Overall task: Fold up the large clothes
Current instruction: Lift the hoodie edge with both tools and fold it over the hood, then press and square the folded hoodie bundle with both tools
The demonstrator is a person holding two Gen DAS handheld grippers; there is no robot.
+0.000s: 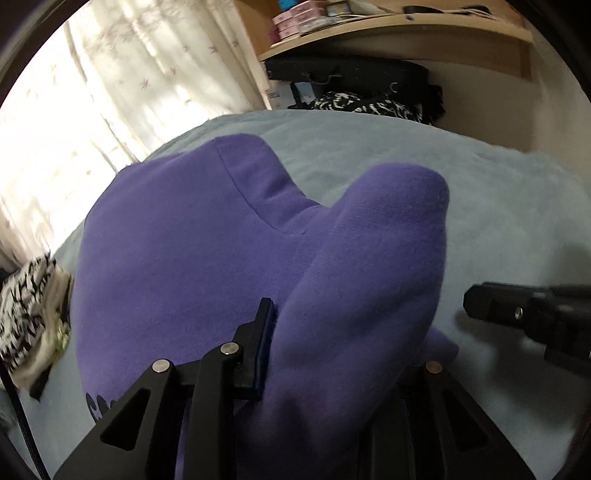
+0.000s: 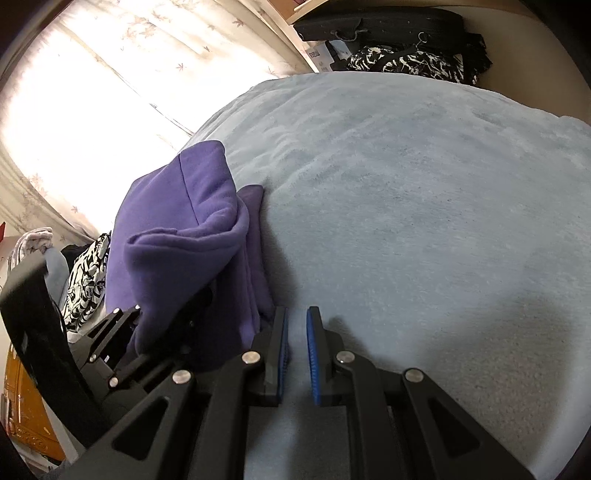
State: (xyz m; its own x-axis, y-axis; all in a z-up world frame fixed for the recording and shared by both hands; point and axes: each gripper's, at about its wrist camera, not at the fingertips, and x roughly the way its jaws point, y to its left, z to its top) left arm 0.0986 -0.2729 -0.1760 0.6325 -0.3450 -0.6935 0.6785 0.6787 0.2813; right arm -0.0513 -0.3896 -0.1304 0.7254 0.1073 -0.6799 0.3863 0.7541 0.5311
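A purple sweatshirt [image 1: 177, 251] lies on a light blue blanket [image 1: 498, 221]. My left gripper [image 1: 332, 332] is shut on a thick fold of the sweatshirt [image 1: 369, 266], which drapes over and hides its right finger; only the left finger [image 1: 264, 325] shows. In the right wrist view the sweatshirt [image 2: 184, 240] sits bunched at the left, with the left gripper [image 2: 147, 332] under its fold. My right gripper [image 2: 296, 317] hovers over the bare blanket [image 2: 406, 221] just right of the garment, its blue pads a narrow gap apart, holding nothing. It also shows in the left wrist view [image 1: 524, 317].
A black-and-white patterned garment [image 1: 29, 314] lies at the blanket's left edge. Another patterned cloth and a black case [image 2: 399, 59] sit beyond the far edge. A curtained bright window [image 2: 74, 110] is on the left. A wooden shelf [image 1: 388, 33] with boxes hangs above.
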